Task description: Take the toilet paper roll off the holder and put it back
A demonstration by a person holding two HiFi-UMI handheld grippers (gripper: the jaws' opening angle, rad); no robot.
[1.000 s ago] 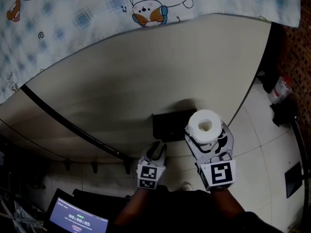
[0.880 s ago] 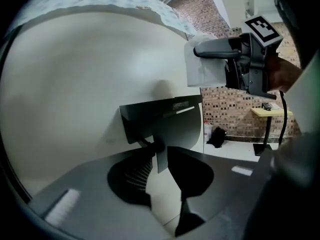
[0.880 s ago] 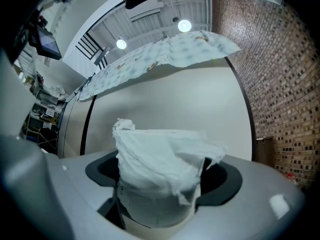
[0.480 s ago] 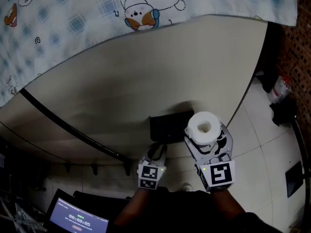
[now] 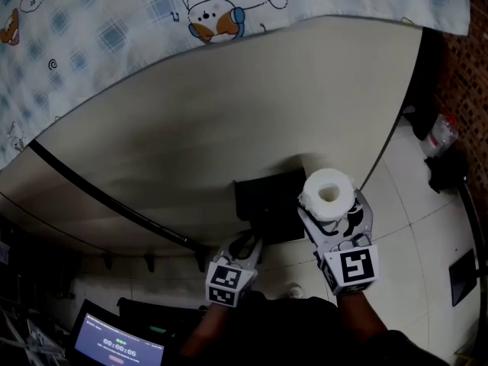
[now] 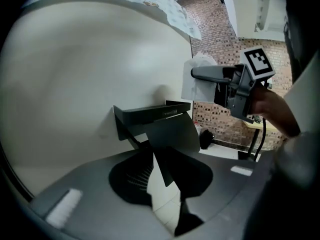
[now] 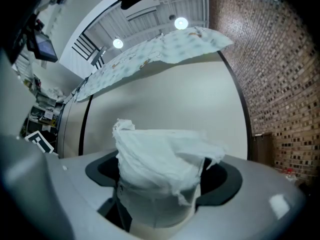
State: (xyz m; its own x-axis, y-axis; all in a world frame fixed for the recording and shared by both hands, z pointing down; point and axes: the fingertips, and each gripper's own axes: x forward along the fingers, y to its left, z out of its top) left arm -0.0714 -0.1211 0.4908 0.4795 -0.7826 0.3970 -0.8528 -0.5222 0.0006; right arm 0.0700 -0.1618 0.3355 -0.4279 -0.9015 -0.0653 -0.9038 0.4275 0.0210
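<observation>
The white toilet paper roll (image 5: pixel 328 186) stands upright between the fingers of my right gripper (image 5: pixel 329 204), which is shut on it just right of the black holder (image 5: pixel 265 203) on the beige wall. In the right gripper view the roll (image 7: pixel 160 166) fills the jaws, with torn paper on top. My left gripper (image 5: pixel 245 244) is right below the holder. Its jaws have just been opening slightly, but the lower corner of the holder's flap (image 6: pixel 170 136) still sits pinched in the left gripper (image 6: pixel 163 184). The roll (image 6: pixel 197 81) also shows off to the right there.
A patterned cloth (image 5: pixel 152 21) hangs over the top of the wall. A dark rail (image 5: pixel 107 197) crosses the wall at lower left. A laptop screen (image 5: pixel 114 347) glows at the bottom left. Dark bags (image 5: pixel 446 166) lie on the tiled floor at right.
My left gripper has shifted slightly left and tilted, and the holder's flap has swung outward and looks larger. The right gripper with the roll has drifted a little up and right.
</observation>
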